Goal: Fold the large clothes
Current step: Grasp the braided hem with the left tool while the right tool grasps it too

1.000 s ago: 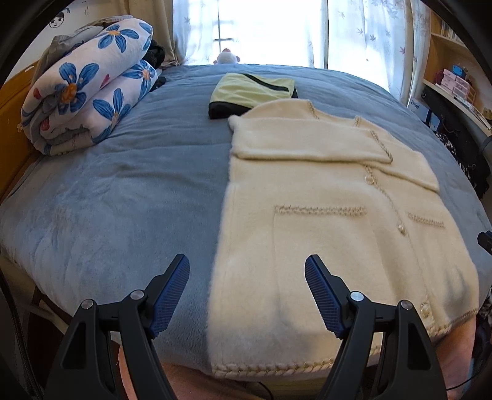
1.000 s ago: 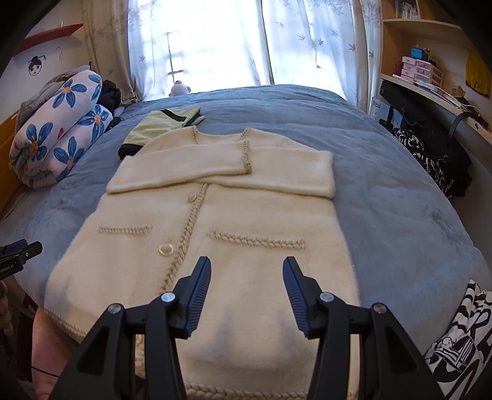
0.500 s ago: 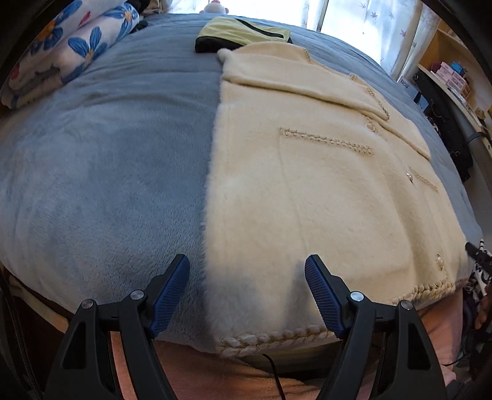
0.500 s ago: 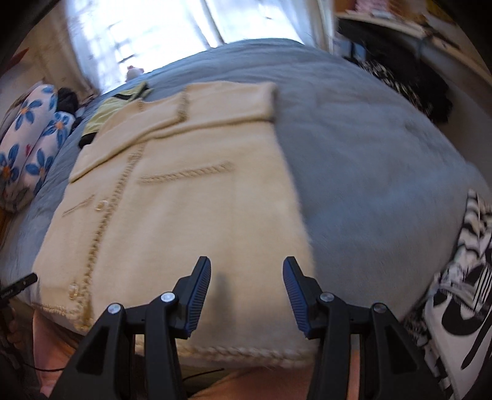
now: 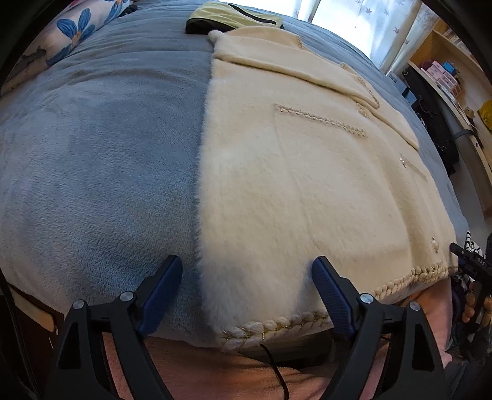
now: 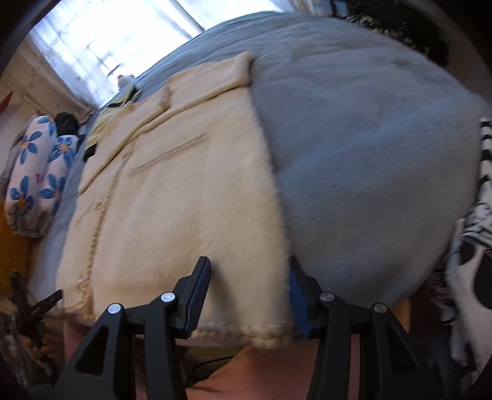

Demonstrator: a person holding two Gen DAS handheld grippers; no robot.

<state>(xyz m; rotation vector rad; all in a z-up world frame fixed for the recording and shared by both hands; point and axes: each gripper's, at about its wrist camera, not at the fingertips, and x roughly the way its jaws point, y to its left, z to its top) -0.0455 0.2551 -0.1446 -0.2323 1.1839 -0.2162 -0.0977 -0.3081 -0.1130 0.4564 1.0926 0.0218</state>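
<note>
A cream fuzzy cardigan (image 5: 307, 172) lies flat on the blue-grey bed blanket (image 5: 98, 160), sleeves folded across its chest, braided hem at the near bed edge. My left gripper (image 5: 247, 298) is open, its jaws straddling the hem's left corner. In the right wrist view the cardigan (image 6: 184, 200) fills the left half. My right gripper (image 6: 250, 295) is open, its jaws straddling the hem's right corner. The view is blurred.
A folded yellow and black garment (image 5: 233, 20) lies beyond the collar. A rolled blue-flower quilt (image 6: 37, 172) sits at the far left. A shelf and dark clothes (image 5: 436, 101) stand to the right. A black-and-white patterned cloth (image 6: 470, 246) hangs at the right bed edge.
Both grippers have dropped and moved in toward the cardigan's hem corners; the right wrist view has tilted. Both stay open.
</note>
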